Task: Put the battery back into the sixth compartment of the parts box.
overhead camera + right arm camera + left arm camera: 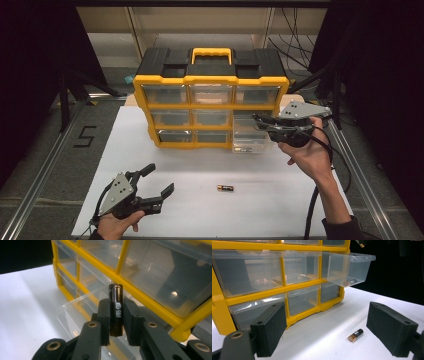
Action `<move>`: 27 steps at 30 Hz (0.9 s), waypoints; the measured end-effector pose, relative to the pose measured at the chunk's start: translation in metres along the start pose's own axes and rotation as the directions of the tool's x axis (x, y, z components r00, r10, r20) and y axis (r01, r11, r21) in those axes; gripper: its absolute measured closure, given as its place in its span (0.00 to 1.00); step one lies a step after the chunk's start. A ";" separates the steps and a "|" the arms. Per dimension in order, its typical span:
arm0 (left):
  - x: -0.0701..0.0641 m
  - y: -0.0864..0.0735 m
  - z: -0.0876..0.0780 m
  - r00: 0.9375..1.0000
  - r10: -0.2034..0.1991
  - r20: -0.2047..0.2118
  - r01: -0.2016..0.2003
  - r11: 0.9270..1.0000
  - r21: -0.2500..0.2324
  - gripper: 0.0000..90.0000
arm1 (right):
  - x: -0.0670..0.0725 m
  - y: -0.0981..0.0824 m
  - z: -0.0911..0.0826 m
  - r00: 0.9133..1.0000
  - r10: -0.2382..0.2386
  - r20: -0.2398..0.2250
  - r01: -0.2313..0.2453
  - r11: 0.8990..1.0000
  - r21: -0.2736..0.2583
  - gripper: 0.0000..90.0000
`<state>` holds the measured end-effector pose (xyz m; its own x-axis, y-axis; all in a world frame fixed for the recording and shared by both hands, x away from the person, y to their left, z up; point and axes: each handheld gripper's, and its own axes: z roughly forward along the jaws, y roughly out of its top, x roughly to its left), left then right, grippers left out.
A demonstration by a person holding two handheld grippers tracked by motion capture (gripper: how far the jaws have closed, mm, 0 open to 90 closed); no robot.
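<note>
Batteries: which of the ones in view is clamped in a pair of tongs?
The battery standing upright between the right tongs, above the pulled-out drawer. Another battery lies loose on the white table; a third rests inside that drawer.

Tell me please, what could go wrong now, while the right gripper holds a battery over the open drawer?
1. The right gripper pinches the held battery only around its middle, so it might tip or slip before release.
2. The pulled-out drawer is shallow and already holds a battery; a dropped one could bounce out.
3. The loose battery lies beside the open left gripper and could roll if nudged.
</note>
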<state>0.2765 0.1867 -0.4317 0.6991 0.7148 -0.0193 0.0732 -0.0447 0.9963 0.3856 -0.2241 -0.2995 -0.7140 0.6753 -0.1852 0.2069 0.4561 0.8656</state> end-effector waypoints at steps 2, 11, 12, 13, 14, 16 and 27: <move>0.000 0.000 0.000 1.000 -0.003 -0.001 0.003 1.000 -0.001 0.17 | -0.002 -0.002 0.002 1.000 0.003 0.007 -0.003 1.000 0.001 0.85; 0.000 0.000 0.000 1.000 -0.002 0.001 0.002 1.000 0.001 0.17 | -0.005 -0.004 0.004 0.998 0.062 -0.003 -0.062 0.998 -0.014 0.72; 0.000 0.000 0.000 1.000 -0.010 -0.001 0.010 1.000 -0.002 0.17 | -0.005 -0.004 0.003 0.998 0.062 -0.003 -0.062 0.998 -0.017 0.71; 0.000 0.000 0.000 1.000 -0.012 -0.002 0.012 1.000 -0.002 0.17 | -0.004 -0.002 0.001 0.998 0.056 -0.005 -0.056 0.998 -0.016 0.69; 0.000 0.000 0.000 1.000 -0.003 -0.001 0.003 1.000 -0.001 0.17 | -0.003 -0.001 -0.001 0.998 0.057 -0.007 -0.057 0.998 -0.021 0.67; 0.000 0.000 0.000 1.000 0.000 0.001 0.000 1.000 -0.001 0.17 | 0.000 0.004 -0.004 0.999 0.051 -0.004 -0.051 0.998 -0.042 0.60; -0.001 0.000 -0.001 1.000 -0.014 0.000 0.014 1.000 -0.002 0.17 | 0.047 0.022 -0.004 0.980 -0.108 -0.169 0.098 0.993 -0.062 0.39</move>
<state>0.2756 0.1866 -0.4317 0.6981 0.7152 -0.0330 0.0812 -0.0333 0.9961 0.3541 -0.1848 -0.2868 -0.8346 0.5148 -0.1960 0.0937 0.4834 0.8704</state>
